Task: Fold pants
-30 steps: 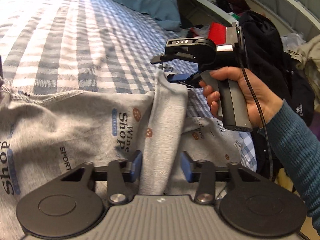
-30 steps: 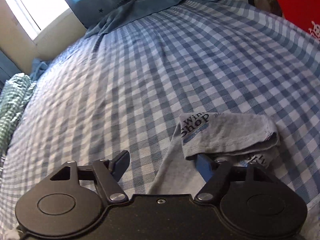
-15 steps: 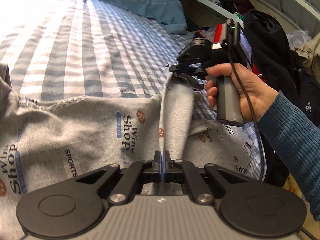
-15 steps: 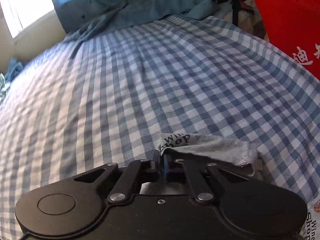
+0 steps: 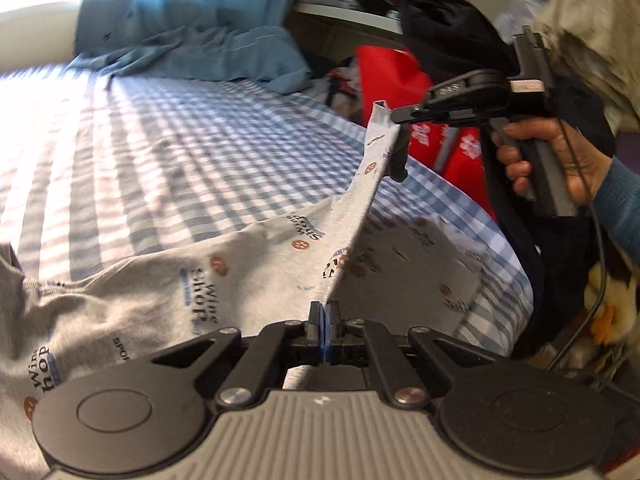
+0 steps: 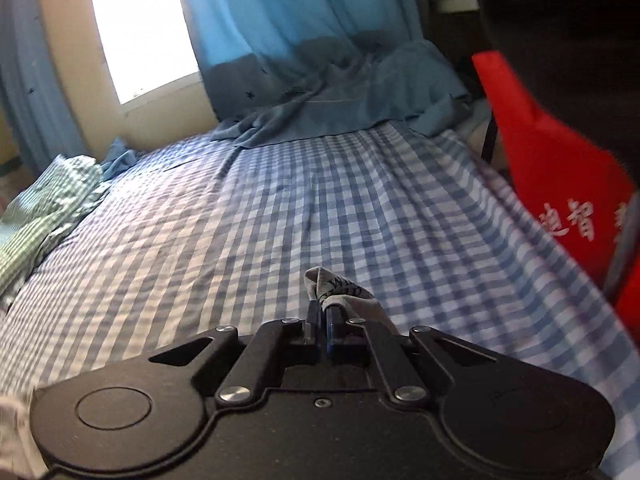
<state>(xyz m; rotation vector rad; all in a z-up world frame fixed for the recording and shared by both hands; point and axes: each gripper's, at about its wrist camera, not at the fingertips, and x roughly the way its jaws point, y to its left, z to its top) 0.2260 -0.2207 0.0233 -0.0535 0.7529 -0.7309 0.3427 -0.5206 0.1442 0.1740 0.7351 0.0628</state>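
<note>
- Bed sheet (image 5: 168, 152), blue-and-white check, fills most of both views; sunlit stripes fall across its far side.
- Blue curtain (image 6: 280, 40) hangs at the head of the bed, with its hem heaped on the sheet.
- Red bag (image 6: 560, 184) with white characters stands off the bed's right edge.
- Pants (image 5: 160, 280), grey with printed words and small round motifs, lie spread on the near part of the sheet. One strip is raised off the bed and pulled taut between the two grippers.
- Left gripper (image 5: 322, 312): jaws fully closed, pinching the strip's lower end.
- Right gripper (image 6: 322, 312): jaws fully closed on the strip's upper end, a bunch of grey cloth poking out past the tips. A hand (image 5: 560, 160) holds its grip.
</note>
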